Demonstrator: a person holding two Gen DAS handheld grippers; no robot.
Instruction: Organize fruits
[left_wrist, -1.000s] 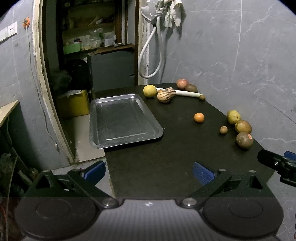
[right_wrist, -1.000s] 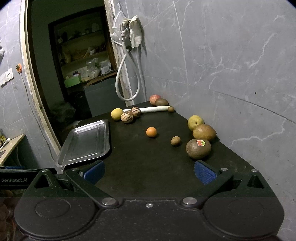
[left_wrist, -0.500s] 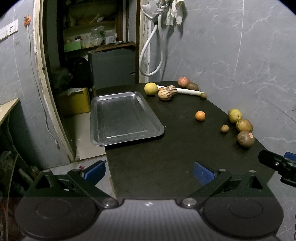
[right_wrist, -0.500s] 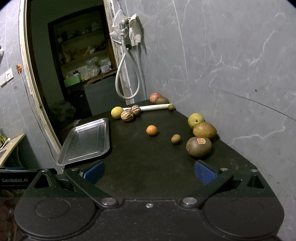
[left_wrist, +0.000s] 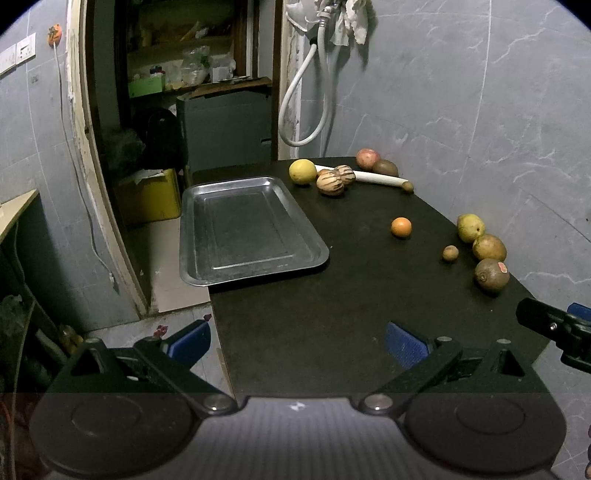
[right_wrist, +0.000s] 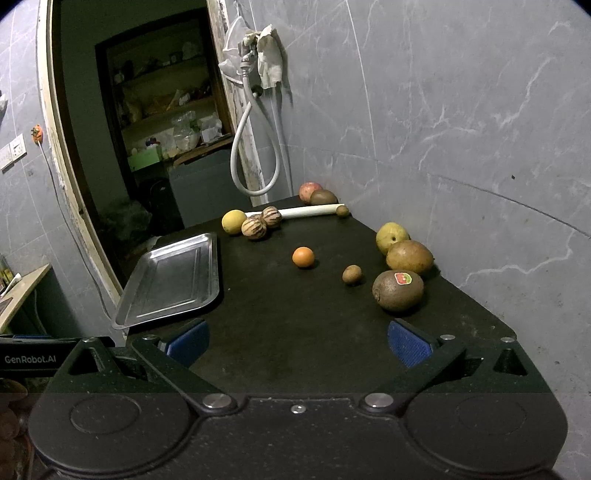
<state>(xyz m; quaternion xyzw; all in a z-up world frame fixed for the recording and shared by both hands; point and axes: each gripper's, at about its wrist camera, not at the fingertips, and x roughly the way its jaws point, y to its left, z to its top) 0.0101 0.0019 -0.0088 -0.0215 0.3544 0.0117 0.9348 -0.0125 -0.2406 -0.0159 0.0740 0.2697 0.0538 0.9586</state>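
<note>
A bare metal tray (left_wrist: 251, 229) (right_wrist: 173, 280) lies at the left edge of the black table (left_wrist: 369, 295). Along the right wall sit a stickered kiwi (right_wrist: 398, 290) (left_wrist: 491, 275), a brown fruit (right_wrist: 409, 256), a yellow-green pear (right_wrist: 392, 236) and a small brown fruit (right_wrist: 351, 274). A small orange (right_wrist: 303, 257) (left_wrist: 401, 226) rests mid-table. At the far end are a yellow citrus (left_wrist: 302, 171), two striped fruits (left_wrist: 330, 183), a red apple (left_wrist: 367, 158) and a white stalk (left_wrist: 376, 178). My left gripper (left_wrist: 297, 341) and right gripper (right_wrist: 297, 339) hover open over the near edge, holding nothing.
A marble wall bounds the table on the right. A white hose (right_wrist: 255, 147) hangs at the far corner. Left of the table is an open doorway with a yellow bin (left_wrist: 151, 195) and a dark cabinet (left_wrist: 225, 129). The floor drops off below the tray's left side.
Both views have shifted slightly: the left gripper has tilted a little toward the table, and the right has crept forward toward the kiwi. No fruit has moved.
</note>
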